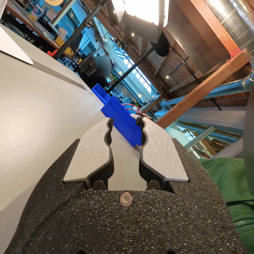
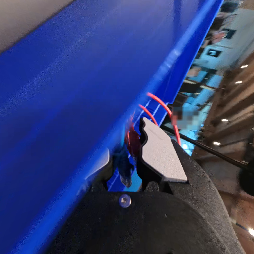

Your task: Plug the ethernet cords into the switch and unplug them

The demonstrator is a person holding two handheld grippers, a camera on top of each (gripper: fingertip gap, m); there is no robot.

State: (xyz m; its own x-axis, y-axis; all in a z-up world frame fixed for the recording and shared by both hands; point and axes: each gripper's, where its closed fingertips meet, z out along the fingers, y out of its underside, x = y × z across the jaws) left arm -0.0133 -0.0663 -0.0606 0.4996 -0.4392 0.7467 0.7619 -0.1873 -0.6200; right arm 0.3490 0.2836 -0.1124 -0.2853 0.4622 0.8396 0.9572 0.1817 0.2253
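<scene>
Right wrist view: right gripper, jaws closed on a red cord's plug at the blue switch, should pull straight; left gripper idles, jaws parted.

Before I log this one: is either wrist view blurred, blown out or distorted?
Left wrist view: sharp, strongly tilted, with wide-angle bending of the table edge; the ceiling light is blown out to white. Right wrist view: motion-blurred throughout, the blue box fills the left side as a smear, the red cords and the plug between the fingers are soft.
</scene>
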